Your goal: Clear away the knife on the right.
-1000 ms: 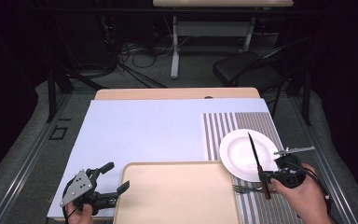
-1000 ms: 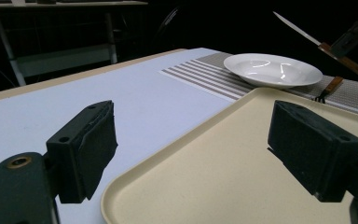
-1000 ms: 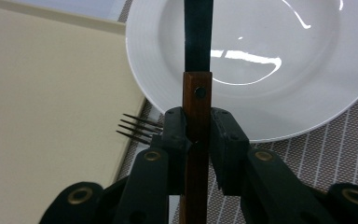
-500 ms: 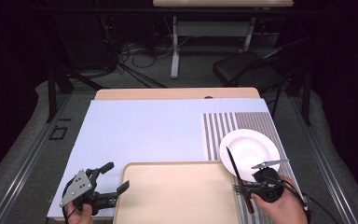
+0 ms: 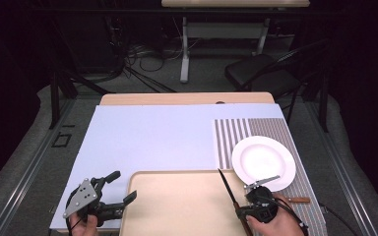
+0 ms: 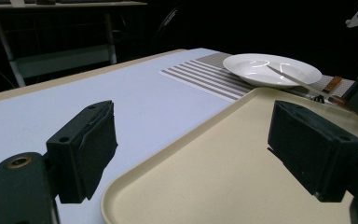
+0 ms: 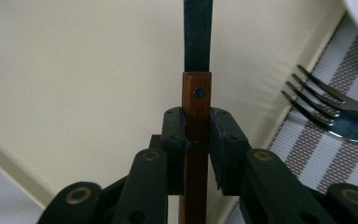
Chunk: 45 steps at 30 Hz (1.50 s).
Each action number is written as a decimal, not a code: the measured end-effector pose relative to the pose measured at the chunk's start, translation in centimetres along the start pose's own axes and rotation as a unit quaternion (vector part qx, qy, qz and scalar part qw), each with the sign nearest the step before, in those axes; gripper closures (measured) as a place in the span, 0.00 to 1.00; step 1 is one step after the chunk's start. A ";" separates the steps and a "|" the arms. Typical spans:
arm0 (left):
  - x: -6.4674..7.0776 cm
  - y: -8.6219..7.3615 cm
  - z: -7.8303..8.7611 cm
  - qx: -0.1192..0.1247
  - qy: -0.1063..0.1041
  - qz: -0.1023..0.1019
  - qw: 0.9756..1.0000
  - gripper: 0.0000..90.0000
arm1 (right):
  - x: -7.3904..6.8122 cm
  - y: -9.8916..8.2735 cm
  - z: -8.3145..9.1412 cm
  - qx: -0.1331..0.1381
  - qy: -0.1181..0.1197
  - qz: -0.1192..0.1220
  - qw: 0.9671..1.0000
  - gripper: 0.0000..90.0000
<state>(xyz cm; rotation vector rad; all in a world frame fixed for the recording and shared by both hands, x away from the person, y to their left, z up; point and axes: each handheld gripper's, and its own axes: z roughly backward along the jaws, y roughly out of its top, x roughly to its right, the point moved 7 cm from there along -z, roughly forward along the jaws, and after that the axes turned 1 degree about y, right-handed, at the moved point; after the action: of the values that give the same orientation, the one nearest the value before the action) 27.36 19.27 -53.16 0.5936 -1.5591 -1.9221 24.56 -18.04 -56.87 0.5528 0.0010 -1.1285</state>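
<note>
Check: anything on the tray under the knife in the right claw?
Nothing visible. The right claw grips the knife by its wooden handle over the bare tray. The fork lies off to the side on the striped placemat, outside the tray's rim.

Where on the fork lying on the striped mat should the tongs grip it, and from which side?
Grip the fork on its wooden handle, coming straight down from above. It lies flat on the striped mat beside the tray, prongs towards the tray, and the handle end points away with open mat around it.
</note>
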 end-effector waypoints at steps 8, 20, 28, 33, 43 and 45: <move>0.0 -0.1 -0.1 -0.002 -0.002 -0.001 1.000 0.17 | 0.2 -0.3 -1.4 -0.031 0.000 -0.014 0.999 0.85; 0.0 -0.1 -0.1 -0.004 -0.002 -0.001 1.000 0.17 | 0.6 -0.8 -2.2 -0.047 0.001 -0.010 0.999 0.85; 0.0 -0.2 -0.1 -0.005 -0.002 -0.001 1.000 0.17 | 0.4 -0.2 -1.6 -0.003 0.008 0.011 1.000 0.64; 0.0 -0.2 -0.1 -0.005 -0.003 -0.002 1.000 0.17 | 0.2 0.1 -1.6 0.022 0.007 0.034 0.999 0.52; 0.0 -0.2 -0.1 -0.005 -0.002 -0.003 1.000 0.17 | -0.4 0.9 -1.2 0.067 0.007 0.099 0.993 0.68; 0.0 -0.2 -0.1 -0.004 -0.002 -0.003 1.000 0.17 | -0.6 1.0 -1.4 0.073 0.006 0.114 0.991 0.77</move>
<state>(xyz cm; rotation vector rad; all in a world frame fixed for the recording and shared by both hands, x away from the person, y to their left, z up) 27.39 19.19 -53.35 0.5918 -1.5525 -1.9333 25.56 -16.63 -57.46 0.6724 -0.1330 -0.9067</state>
